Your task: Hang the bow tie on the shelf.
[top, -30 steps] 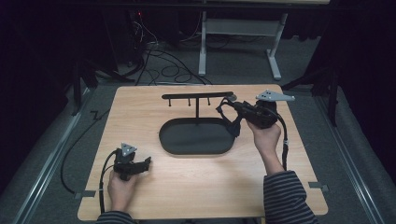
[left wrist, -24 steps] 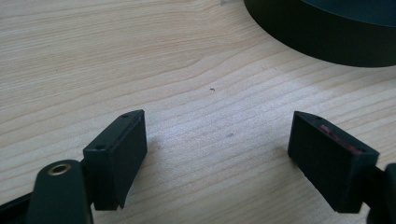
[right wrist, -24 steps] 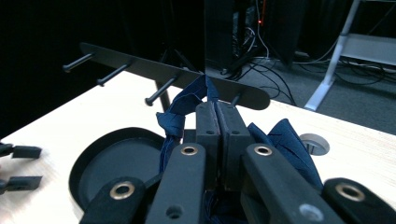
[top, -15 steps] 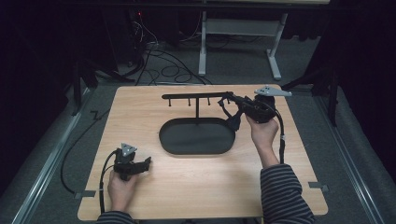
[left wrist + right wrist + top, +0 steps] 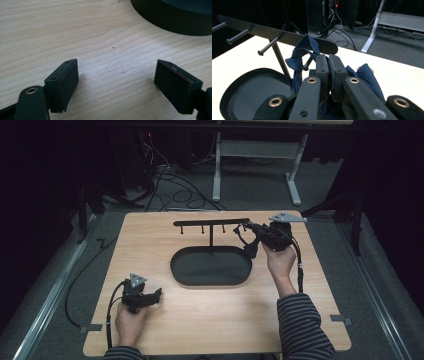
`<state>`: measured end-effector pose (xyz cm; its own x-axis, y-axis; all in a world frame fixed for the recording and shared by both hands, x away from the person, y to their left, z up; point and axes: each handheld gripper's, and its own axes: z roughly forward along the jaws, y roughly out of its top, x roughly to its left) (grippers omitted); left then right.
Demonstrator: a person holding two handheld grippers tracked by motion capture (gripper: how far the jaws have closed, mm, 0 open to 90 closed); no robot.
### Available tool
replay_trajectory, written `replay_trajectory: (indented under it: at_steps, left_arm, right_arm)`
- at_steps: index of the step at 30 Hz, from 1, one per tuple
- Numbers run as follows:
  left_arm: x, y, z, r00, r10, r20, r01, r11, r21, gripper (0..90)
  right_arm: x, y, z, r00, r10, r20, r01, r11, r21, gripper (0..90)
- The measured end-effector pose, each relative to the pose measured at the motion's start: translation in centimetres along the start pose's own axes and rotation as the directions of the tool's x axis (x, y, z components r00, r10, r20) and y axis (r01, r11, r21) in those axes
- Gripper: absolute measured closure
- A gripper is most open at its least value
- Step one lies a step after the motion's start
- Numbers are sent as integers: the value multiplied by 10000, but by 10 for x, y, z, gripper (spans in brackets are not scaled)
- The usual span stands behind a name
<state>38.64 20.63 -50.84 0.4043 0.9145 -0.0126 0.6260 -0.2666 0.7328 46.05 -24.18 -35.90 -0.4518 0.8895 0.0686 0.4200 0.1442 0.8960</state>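
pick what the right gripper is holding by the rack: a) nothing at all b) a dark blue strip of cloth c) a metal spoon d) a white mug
b: in the right gripper view the right gripper has its jaws shut on a dark blue cloth strip, whose loop sits by a peg of the black rack above the oval tray.

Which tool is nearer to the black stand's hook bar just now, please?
The right. The right tool, shut on a blue cloth loop, is at the end of the hook bar; the left tool sits low on the table, well short of it.
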Motion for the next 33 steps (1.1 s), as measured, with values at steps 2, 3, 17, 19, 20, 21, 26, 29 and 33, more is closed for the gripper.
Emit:
replay_trajectory:
  at_steps: [2, 3, 17, 19, 20, 21, 26, 29, 33]
  left_arm:
    - [0, 0, 0, 10000, -1, -1, 1, 10000, 2, 199]
    - [0, 0, 0, 10000, -4, 0, 4, 10000, 1, 199]
    - [0, 0, 0, 10000, -5, 4, 5, 10000, 2, 199]
    - [0, 0, 0, 10000, -6, 4, 6, 10000, 1, 200]
    - [0, 0, 0, 10000, -7, 0, 7, 10000, -7, 199]
    - [0, 0, 0, 10000, -8, -4, 8, 10000, -11, 200]
    - [0, 0, 0, 10000, -8, 2, 8, 10000, -10, 200]
    - [0, 0, 0, 10000, -8, 3, 8, 10000, -14, 200]
    - [0, 0, 0, 10000, -8, 12, 8, 10000, 0, 200]
  right_arm:
    - [-1, 0, 1, 10000, 5, -8, -5, 10000, 37, 876]
    - [-1, -1, 2, 10000, 62, 11, -62, 9999, 90, 874]
    - [-2, -3, 5, 9997, 162, -181, -158, 9997, 194, 812]
    - [-3, -3, 5, 9996, 211, -181, -207, 9996, 186, 806]
    - [-3, -3, 4, 9994, 279, -205, -275, 9995, 185, 796]
    - [-4, -3, 3, 9994, 285, -205, -282, 9995, 167, 791]
    - [-6, -5, -1, 9991, 366, -195, -364, 9993, 123, 753]
    - [-8, -6, -4, 9988, 455, -201, -454, 9989, 86, 721]
    - [-11, -8, -8, 9983, 548, -187, -547, 9985, 48, 690]
